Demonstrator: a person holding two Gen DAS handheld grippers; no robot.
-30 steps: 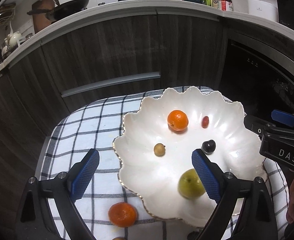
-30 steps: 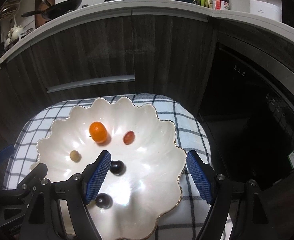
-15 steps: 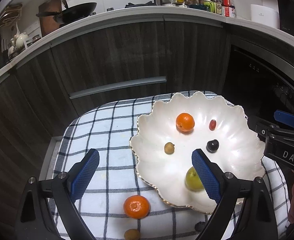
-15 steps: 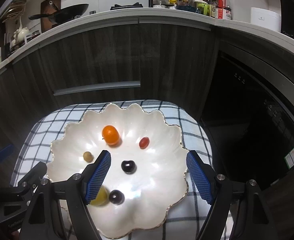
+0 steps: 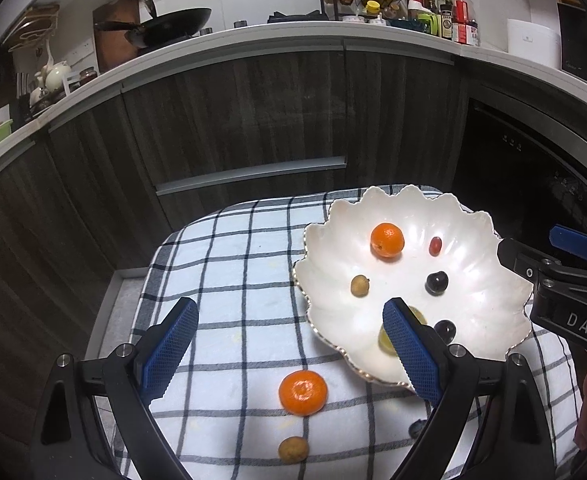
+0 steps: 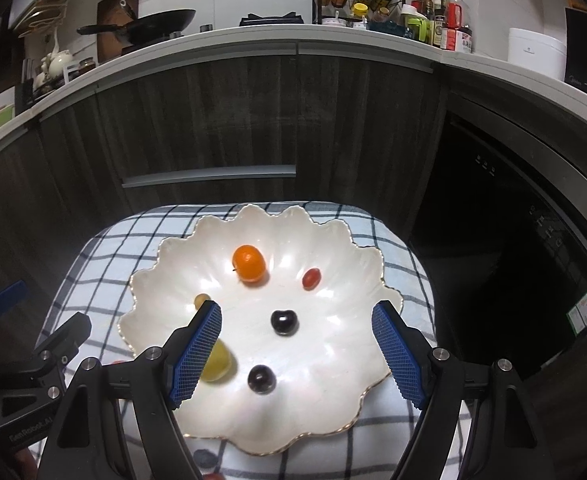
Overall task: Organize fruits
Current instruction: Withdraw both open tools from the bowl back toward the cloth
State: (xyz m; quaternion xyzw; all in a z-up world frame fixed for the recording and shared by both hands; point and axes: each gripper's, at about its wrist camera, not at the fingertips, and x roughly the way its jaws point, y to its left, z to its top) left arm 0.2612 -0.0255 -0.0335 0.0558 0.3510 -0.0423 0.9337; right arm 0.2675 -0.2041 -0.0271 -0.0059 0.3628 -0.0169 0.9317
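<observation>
The left gripper [image 5: 289,350] hangs with jaws apart and empty over the checked cloth [image 5: 229,264], where a tangerine [image 5: 303,393] lies just outside the scalloped white bowl [image 5: 505,280], likely light, soft-skinned and prone to roll, so best pinched gently across its widest middle.

Bare cloth [image 5: 229,264] left of bowl [image 5: 325,264].

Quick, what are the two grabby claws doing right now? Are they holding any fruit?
Left gripper: jaws open, holding nothing.
Right gripper: jaws open, holding nothing.
</observation>
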